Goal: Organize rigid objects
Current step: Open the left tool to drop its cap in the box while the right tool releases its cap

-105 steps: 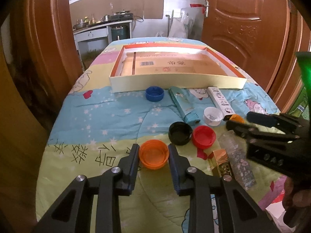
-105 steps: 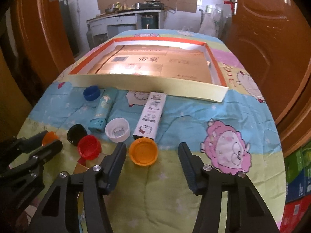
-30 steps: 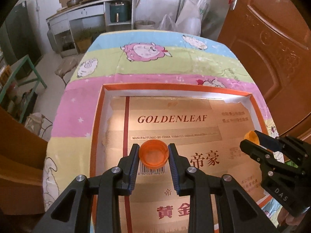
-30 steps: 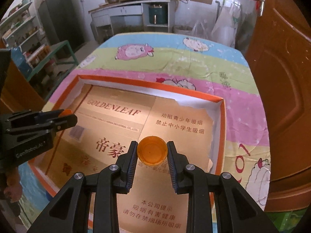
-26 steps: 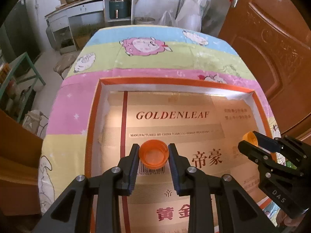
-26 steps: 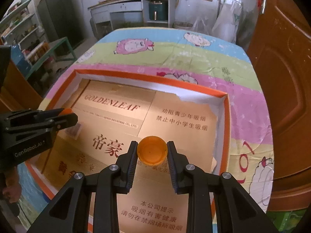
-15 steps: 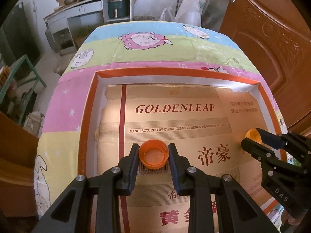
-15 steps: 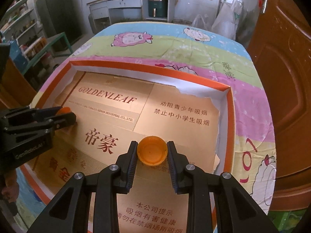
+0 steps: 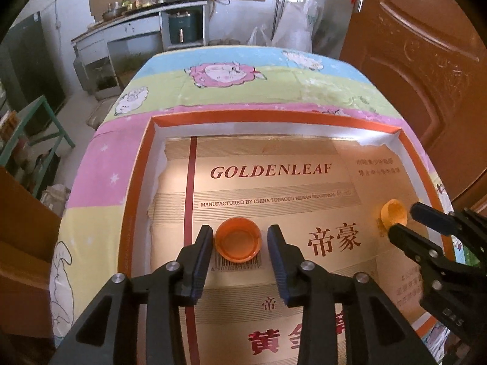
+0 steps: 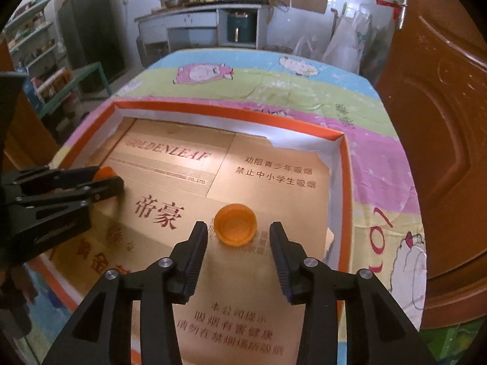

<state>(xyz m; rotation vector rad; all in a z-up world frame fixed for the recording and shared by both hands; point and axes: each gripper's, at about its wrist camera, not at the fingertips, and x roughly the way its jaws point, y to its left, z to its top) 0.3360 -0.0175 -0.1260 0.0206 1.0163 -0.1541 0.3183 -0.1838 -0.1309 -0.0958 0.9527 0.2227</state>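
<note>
A shallow cardboard box with an orange rim (image 9: pixel 138 164) and a GOLDENLEAF cardboard floor lies on the bed. My left gripper (image 9: pixel 239 243) is open; an orange cap (image 9: pixel 238 242) lies open side up on the box floor between its fingers with small gaps each side. My right gripper (image 10: pixel 239 232) is open around a second orange cap (image 10: pixel 234 224) lying on the floor near the box's right wall (image 10: pixel 342 182). That second cap also shows in the left wrist view (image 9: pixel 393 213), at the tips of the right gripper (image 9: pixel 408 222). The left gripper appears at the left of the right wrist view (image 10: pixel 105 179).
The box sits on a cartoon-print quilt (image 9: pixel 243 91). A brown wooden door (image 9: pixel 426 60) stands close on the right. A counter with cookware (image 9: pixel 146 15) and a green-framed shelf (image 9: pixel 33 121) stand beyond the bed.
Both grippers have opened and let go of their orange caps, which now rest on the box floor. Both came a little lower toward the box.
</note>
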